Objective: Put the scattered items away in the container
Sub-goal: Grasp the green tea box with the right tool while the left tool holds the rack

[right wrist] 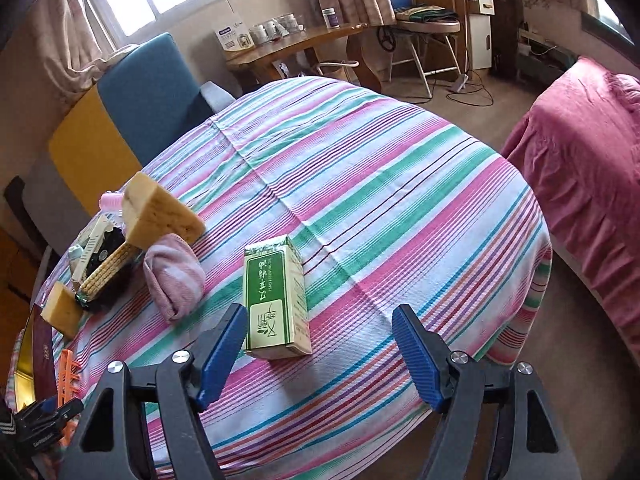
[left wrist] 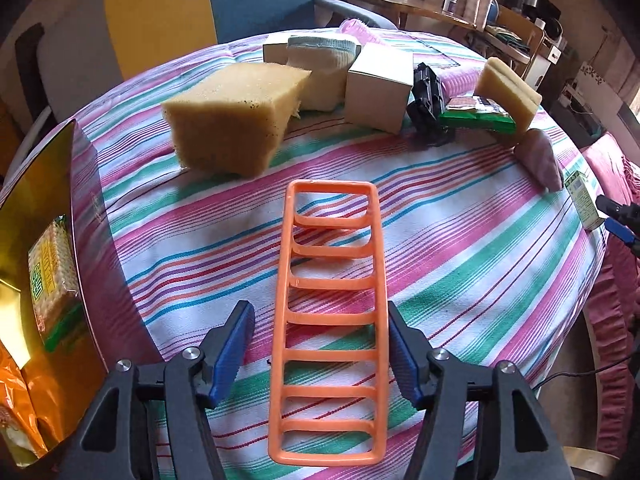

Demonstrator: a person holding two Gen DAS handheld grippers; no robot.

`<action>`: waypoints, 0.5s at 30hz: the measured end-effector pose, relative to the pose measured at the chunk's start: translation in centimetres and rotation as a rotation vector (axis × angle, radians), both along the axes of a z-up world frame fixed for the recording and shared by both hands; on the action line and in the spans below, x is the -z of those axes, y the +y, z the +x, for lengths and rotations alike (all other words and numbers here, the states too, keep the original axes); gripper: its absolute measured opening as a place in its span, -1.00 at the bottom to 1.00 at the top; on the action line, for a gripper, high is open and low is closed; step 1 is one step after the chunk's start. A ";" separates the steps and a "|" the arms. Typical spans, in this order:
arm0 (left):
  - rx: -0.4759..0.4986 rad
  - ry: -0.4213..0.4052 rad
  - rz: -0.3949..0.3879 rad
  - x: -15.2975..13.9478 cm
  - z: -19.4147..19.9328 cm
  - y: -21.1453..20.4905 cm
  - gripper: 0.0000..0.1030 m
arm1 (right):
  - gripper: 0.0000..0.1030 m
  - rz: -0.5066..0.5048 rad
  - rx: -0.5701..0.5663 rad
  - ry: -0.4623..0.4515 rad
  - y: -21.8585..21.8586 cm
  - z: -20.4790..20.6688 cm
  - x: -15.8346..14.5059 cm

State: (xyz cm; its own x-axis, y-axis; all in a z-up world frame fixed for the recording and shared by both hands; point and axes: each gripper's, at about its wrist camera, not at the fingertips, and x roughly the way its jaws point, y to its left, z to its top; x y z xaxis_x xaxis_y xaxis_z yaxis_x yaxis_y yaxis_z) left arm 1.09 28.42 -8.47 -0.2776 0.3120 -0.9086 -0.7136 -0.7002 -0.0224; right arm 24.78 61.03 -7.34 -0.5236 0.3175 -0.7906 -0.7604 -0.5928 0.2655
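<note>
An orange ladder-shaped plastic rack [left wrist: 332, 280] lies flat on the striped tablecloth [left wrist: 460, 248]. My left gripper [left wrist: 318, 312] stands open astride its near half; the right pad is at the rack's edge, the left pad a gap away. The gold container [left wrist: 40, 208] sits at the left with a cracker packet [left wrist: 52, 268] inside. In the right wrist view, my right gripper [right wrist: 320, 314] is open just short of a green and cream carton [right wrist: 278, 304] lying on the cloth, nearer the left finger [right wrist: 224, 344]. Nothing is held.
Behind the rack are a big yellow sponge [left wrist: 236, 116], white boxes [left wrist: 378, 92], a folded sock [left wrist: 320, 76], a black item [left wrist: 428, 100], a green packet [left wrist: 476, 114], a scouring sponge [left wrist: 508, 90] and a pink cloth roll [right wrist: 174, 276]. A bed [right wrist: 580, 160] stands beyond the table's right edge.
</note>
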 end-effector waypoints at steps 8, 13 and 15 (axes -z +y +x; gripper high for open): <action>0.004 -0.006 0.030 -0.3 -0.2 -0.6 0.23 | -0.06 0.116 -0.113 -0.126 -1.9 -4.4 0.5; -0.009 -0.009 0.051 -0.7 0.0 -1.9 0.11 | -0.40 0.152 -0.186 -0.155 -4.3 -5.1 0.5; -0.016 -0.018 0.062 -0.9 0.2 -2.4 0.10 | -0.40 0.142 -0.223 -0.146 -5.7 -5.5 0.4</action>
